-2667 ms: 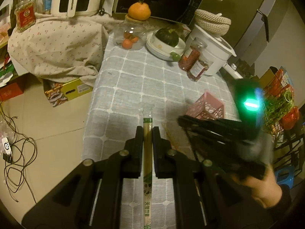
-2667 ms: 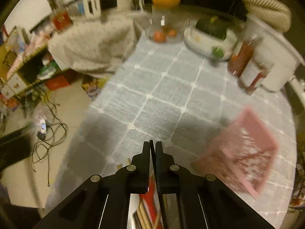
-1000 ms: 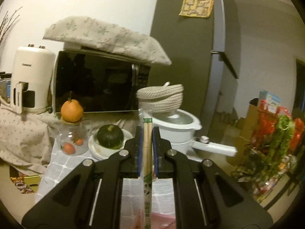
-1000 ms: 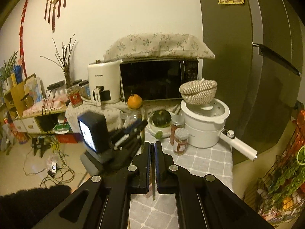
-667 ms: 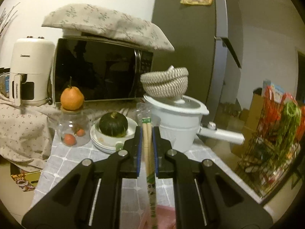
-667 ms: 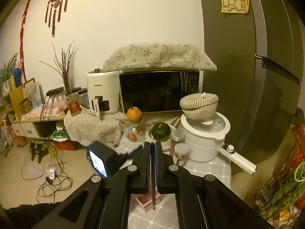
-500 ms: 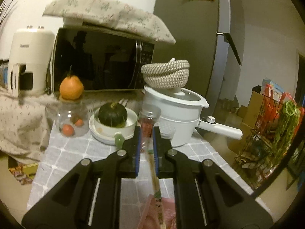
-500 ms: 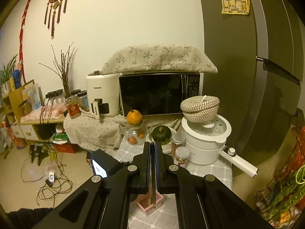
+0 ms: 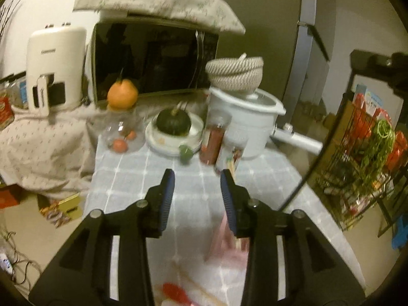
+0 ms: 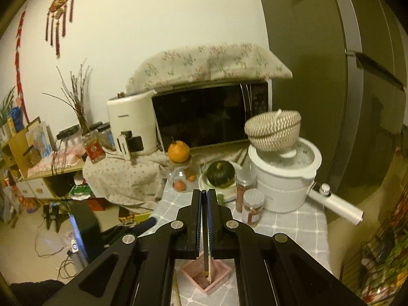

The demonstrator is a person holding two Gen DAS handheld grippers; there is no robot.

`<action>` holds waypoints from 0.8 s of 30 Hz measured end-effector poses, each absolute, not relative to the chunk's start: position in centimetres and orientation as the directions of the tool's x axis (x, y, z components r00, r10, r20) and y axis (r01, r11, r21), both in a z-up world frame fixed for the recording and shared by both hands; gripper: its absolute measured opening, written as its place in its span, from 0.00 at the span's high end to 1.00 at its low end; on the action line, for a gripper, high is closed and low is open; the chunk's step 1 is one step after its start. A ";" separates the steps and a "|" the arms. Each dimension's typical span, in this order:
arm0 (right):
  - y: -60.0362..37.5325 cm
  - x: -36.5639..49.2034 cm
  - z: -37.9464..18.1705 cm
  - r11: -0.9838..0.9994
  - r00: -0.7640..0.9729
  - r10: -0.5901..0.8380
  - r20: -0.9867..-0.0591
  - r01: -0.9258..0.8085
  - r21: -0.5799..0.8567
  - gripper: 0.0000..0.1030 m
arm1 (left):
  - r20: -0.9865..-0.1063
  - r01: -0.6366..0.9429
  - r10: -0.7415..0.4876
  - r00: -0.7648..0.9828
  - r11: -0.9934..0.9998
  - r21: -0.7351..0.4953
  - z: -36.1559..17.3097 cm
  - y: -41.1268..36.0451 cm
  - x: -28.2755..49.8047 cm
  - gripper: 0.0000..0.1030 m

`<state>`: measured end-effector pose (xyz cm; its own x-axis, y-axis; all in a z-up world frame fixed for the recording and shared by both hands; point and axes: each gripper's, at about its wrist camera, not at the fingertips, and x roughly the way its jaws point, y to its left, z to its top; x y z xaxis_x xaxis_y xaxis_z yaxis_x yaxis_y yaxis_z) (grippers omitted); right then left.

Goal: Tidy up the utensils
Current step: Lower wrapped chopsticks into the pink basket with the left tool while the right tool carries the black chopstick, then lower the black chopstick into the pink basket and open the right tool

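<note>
Being thin, stiff and light, the dark chopstick [image 10: 204, 252] is clamped near its top by the right gripper [image 10: 204, 199] above the pink holder [image 10: 206, 275], while the left gripper [image 9: 196, 178] is spread apart, empty.

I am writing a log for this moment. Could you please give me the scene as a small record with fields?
left tool: open, holding nothing
right tool: shut on a dark thin utensil, pointing down
pink holder: on the table, below the right tool; a wrapped chopsticks pack stands inside
utensil tip: over the holder opening; depth unclear
table: grey checked cloth
left on table: red spoon, blurred
</note>
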<state>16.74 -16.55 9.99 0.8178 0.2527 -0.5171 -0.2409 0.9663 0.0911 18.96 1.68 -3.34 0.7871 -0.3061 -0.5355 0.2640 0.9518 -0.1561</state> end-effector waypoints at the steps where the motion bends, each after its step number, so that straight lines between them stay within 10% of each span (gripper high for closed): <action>1: -16.6 17.0 9.6 0.968 0.815 0.248 -0.524 -0.235 0.093 0.96 | -0.550 0.259 -0.300 0.779 0.954 -0.153 -3.5 1.8 18.7 0.61; 16: -16.8 20.1 4.7 0.984 0.765 0.176 -0.620 -0.158 0.084 0.95 | -0.678 0.253 -0.260 0.688 0.961 -0.113 -4.3 2.6 15.8 0.45; 24: -17.6 17.7 6.6 0.976 0.775 0.219 -0.592 -0.179 0.126 0.58 | -0.723 0.231 -0.268 0.637 0.961 -0.153 -4.2 3.6 14.4 0.35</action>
<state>17.74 -17.55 6.64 0.7753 0.2191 -0.5923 -0.1794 0.9757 0.1261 14.43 3.62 -4.22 0.6368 -0.2680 -0.7230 0.2312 0.9609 -0.1526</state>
